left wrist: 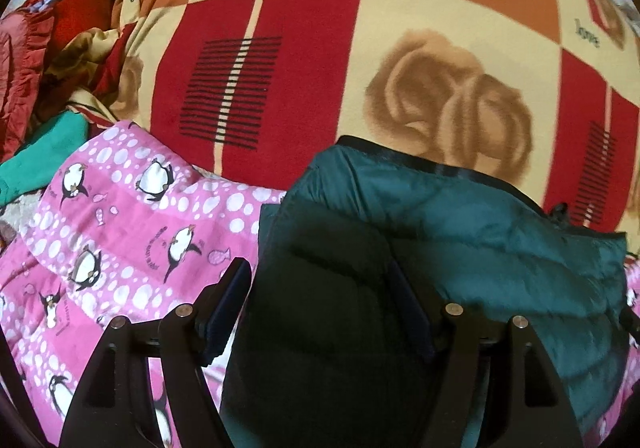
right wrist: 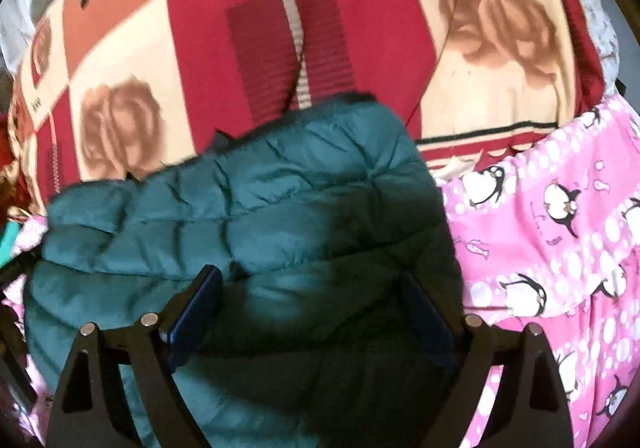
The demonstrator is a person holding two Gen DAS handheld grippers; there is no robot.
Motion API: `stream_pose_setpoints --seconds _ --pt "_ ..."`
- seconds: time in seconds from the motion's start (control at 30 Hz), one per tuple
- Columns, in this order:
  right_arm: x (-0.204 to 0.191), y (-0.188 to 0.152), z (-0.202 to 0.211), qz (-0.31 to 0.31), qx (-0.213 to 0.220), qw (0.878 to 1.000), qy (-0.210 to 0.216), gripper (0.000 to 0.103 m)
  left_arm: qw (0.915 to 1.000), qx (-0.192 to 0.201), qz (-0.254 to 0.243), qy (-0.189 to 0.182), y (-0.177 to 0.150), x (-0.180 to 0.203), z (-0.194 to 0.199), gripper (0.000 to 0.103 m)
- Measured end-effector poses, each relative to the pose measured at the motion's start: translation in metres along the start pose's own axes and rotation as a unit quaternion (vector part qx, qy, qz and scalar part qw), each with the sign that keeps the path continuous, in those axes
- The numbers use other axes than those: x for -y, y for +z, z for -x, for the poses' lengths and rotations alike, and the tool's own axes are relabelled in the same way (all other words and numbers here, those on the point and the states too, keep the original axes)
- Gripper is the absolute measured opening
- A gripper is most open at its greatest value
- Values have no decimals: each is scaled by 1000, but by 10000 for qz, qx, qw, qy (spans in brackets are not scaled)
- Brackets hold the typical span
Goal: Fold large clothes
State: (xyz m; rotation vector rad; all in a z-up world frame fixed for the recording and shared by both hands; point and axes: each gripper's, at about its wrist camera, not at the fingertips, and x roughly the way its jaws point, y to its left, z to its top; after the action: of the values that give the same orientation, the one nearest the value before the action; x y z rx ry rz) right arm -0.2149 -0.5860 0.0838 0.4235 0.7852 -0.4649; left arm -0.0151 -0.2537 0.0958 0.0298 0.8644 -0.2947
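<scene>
A quilted teal jacket (left wrist: 460, 232), puffy and glossy with stitched channels and a dark trimmed edge, is seen folded into a squat bundle at the lower centre of both views, its long axis running left to right across the frame. It lies on a pink penguin-print cloth (left wrist: 120, 216), which rests on a fuzzy blanket (left wrist: 304, 60) of red, orange and cream checks with roses. Crumpled red and green clothes (left wrist: 44, 60) are heaped at the upper left. The left gripper (left wrist: 320, 288) and right gripper (right wrist: 314, 290) are both spread wide over the jacket, pinching nothing.
</scene>
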Motion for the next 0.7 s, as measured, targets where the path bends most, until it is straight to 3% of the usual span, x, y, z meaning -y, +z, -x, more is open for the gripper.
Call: stream_pose_setpoints --seconds 0.13,0.7 --pt "1 -7 13 -65 -159 9997 187 96 10000 1 23 -94 -9 -4 15 47" --pt "-8 -21 35 18 -251 9995 170 99 9996 97 11 -281 -22 -8 52 47"
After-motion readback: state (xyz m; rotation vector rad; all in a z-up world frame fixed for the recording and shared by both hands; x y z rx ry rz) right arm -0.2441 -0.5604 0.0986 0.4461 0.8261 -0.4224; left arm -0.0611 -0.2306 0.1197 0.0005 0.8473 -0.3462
